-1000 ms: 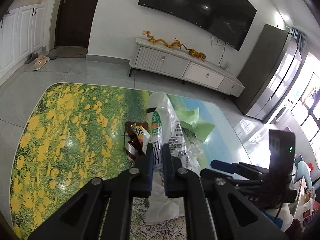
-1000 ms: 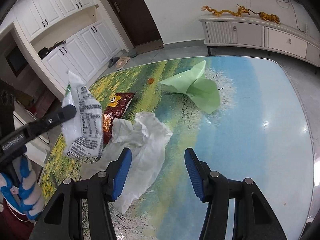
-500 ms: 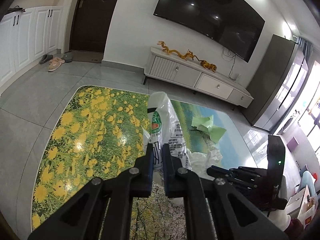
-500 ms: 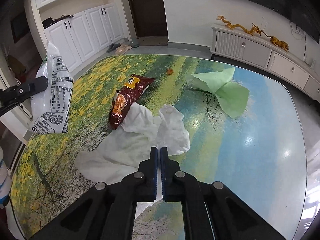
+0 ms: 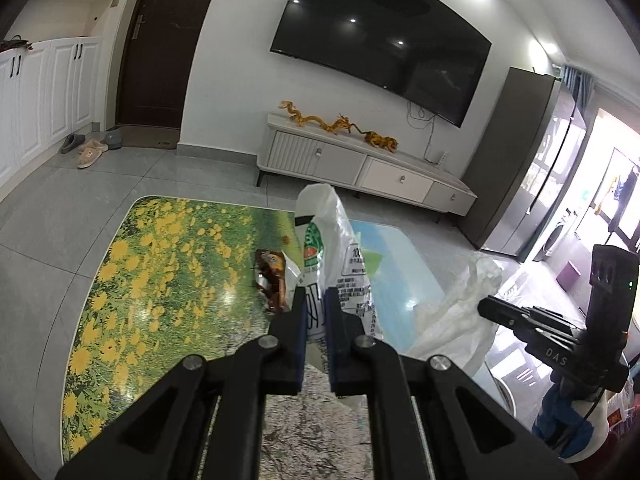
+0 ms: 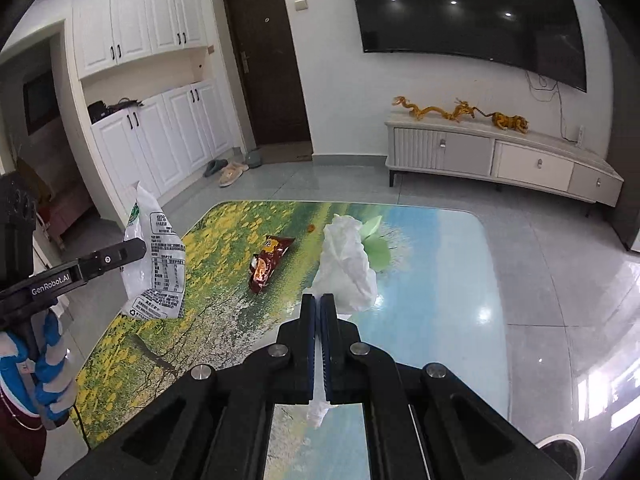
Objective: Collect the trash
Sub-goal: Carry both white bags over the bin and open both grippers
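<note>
Fingers of the left gripper (image 5: pixel 315 300) are pinched narrow on a white printed plastic bag (image 5: pixel 340 264), which stands up from between them, lifted clear of the surface (image 5: pixel 160 280); the bag carries a green round logo, a "100" mark and blocks of small black print too fine to read. Fingers of the right gripper (image 6: pixel 319 304) are pressed almost together on a crumpled white plastic sheet (image 6: pixel 348 264), a strip of which hangs down between them toward the camera while the bulk bunches up above their tips. Seen from the right wrist, the left gripper's arm bears the words "GenRobot.AI", and a blue-and-white gloved hand (image 6: pixel 48 376) holds its handle; seen from the left wrist, the right gripper's body shows the letters "DAS". Lying on the glossy surface, printed with yellow flowers, green meadow and blue sky, are a dark red snack packet (image 6: pixel 269 262) with orange lettering I cannot read, a small orange scrap (image 6: pixel 311 227) beyond it, and a pale green paper (image 6: pixel 376 246) partly hidden behind the held white sheet. Farther off stand a low white TV cabinet (image 6: pixel 500 156) with golden dragon figures (image 6: pixel 460 111), a wall-mounted television (image 6: pixel 472 12), a dark door (image 6: pixel 266 68), white cupboards (image 6: pixel 160 132) and slippers (image 6: pixel 230 172) on the floor.
</note>
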The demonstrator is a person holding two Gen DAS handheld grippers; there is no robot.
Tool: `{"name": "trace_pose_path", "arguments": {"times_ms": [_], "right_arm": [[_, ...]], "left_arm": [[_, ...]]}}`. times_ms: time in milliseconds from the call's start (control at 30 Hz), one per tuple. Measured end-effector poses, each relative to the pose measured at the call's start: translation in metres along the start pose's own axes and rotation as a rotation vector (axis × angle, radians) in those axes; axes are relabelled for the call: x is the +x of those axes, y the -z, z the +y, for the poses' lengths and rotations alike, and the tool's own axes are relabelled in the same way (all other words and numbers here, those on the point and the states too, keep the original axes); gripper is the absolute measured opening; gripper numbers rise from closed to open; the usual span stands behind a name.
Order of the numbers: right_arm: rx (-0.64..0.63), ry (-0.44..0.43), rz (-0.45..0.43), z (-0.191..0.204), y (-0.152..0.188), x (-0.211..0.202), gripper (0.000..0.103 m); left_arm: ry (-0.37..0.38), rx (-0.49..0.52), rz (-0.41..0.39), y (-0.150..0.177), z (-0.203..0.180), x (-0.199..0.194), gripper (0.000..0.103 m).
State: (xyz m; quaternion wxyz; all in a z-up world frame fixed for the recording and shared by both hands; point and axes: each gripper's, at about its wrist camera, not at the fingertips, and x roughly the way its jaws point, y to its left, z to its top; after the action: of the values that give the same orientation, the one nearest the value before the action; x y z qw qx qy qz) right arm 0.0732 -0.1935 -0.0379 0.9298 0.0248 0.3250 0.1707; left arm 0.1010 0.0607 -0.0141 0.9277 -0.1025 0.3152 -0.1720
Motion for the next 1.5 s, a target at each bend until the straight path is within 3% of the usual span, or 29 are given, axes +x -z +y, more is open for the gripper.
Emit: {"name": "trace_pose_path", "arguments": {"times_ms": [233,467,700,867,1200,1267,1333,1400,1500], "right_arm": [[0.110,0.140,-0.073,-0.055,0.026,-0.083,0.003],[0.293,0.320,-0.101,-0.145,0.082,-0.152,0.003],[0.489,0.475,-0.064,-0.237,0.146,-0.189,0.004],[0.572,0.515,-0.016,-0.285,0.179,-0.189,0.004],[0.686,0.533,0.070,-0.333,0.220,-0.168,0.005],[0.699,0.536,0.081,-0.337,0.224,-0.165,0.010],[0.709,0.541,0.082,-0.339,0.226,-0.166,0.020],[0.713,0.546,0.084,-0.341,0.228,-0.167,0.025],[0.714,0.547,0.084,-0.341,0.228,-0.170,0.027]], "left_arm": [[0.138,0.098,0.017,0.000,-0.088,0.006,0.007],[0.285,0.249,0.117,0.018,-0.212,0.049,0.007],[0.384,0.421,0.266,0.063,-0.340,0.112,0.007],[0.399,0.507,0.358,0.099,-0.410,0.151,0.008],[0.402,0.532,0.531,0.157,-0.469,0.217,0.011],[0.420,0.540,0.549,0.165,-0.472,0.225,0.012],[0.423,0.537,0.561,0.170,-0.473,0.230,0.023],[0.426,0.520,0.554,0.170,-0.471,0.231,0.047],[0.438,0.500,0.548,0.166,-0.465,0.226,0.047]]}}
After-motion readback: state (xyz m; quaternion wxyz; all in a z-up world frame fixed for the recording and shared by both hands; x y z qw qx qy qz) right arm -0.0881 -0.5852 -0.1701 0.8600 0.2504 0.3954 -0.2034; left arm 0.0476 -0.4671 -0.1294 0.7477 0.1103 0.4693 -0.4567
